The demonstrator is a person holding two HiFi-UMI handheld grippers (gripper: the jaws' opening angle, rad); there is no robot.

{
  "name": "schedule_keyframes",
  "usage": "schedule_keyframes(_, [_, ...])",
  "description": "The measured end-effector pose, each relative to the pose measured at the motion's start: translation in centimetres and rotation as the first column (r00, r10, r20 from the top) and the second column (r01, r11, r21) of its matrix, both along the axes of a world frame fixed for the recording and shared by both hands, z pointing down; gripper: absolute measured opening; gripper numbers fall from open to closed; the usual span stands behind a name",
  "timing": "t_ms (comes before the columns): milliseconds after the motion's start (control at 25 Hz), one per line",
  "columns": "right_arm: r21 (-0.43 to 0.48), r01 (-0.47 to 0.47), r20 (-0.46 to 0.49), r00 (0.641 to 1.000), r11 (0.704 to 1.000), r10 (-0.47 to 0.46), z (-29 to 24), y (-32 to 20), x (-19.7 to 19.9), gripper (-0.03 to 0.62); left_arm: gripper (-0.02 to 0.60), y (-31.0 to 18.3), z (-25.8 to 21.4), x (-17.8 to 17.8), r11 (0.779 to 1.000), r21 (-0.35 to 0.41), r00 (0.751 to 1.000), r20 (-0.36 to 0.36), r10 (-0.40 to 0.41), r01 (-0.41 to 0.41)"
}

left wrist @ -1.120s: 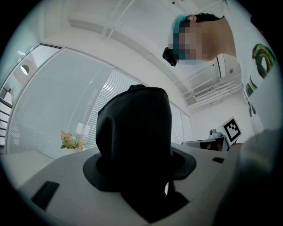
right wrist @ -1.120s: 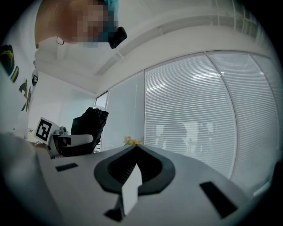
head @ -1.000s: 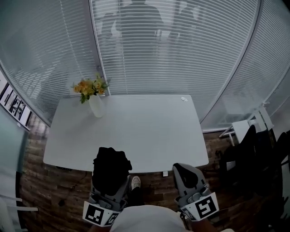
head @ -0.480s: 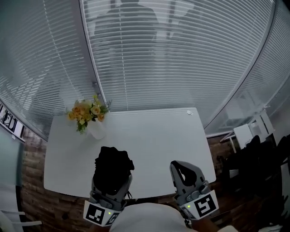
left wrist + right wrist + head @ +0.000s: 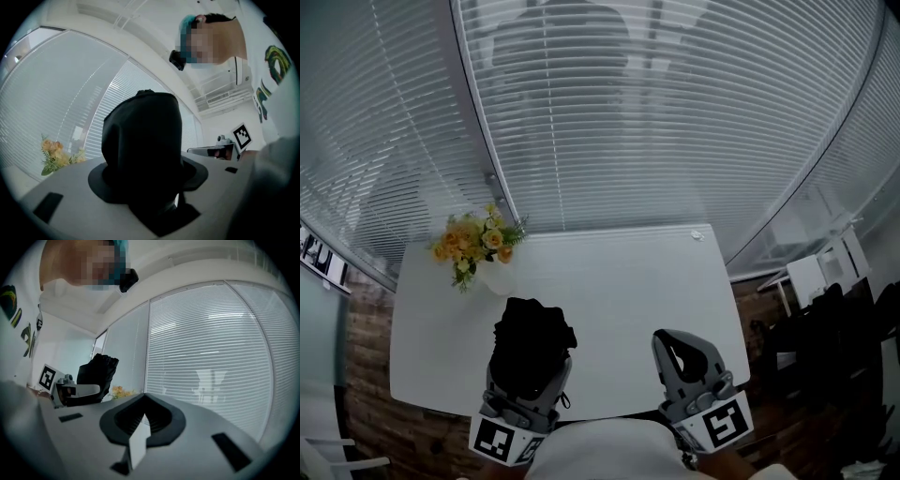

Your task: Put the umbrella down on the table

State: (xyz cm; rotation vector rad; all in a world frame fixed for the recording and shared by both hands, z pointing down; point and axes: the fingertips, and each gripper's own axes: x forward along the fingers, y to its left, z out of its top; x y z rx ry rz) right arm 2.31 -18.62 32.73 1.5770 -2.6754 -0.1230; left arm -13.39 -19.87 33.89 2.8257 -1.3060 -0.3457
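Umbrella (image 5: 532, 339) carried farther over table (image 5: 628, 281)

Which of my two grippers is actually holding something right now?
The left gripper: its jaws are clamped on the black folded umbrella. The right gripper beside it has nothing between its jaws.

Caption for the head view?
Left gripper holds a folded black umbrella over the white table; right gripper empty.
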Motion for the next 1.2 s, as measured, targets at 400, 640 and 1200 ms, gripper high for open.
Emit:
schedule_keyframes(400, [0.010, 0.041, 0.011, 0.999, 0.999, -0.042, -0.3, -0.3, 3.8, 0.009, 0.264, 0.4, -0.2, 3.6, 0.999, -0.001, 0.999, 0.008, -0.045, 0.045])
schedule_keyframes(640, [0.017, 0.045, 0.013, 0.999, 0.999, -0.046, -0.3, -0.1, 6.6, 0.009, 0.264, 0.7, -0.4, 6.1, 0.998, 0.020, 0.999, 0.013, -0.052, 0.052])
schedule_keyframes(1200, [0.006, 0.007, 0.040, 0.999, 1.000, -0.008, -0.1, -1.2, 8.6, 0.009, 0.264, -1.1, 1.9, 9.1, 0.998, -0.038, 0.972, 0.228, 0.049, -0.041])
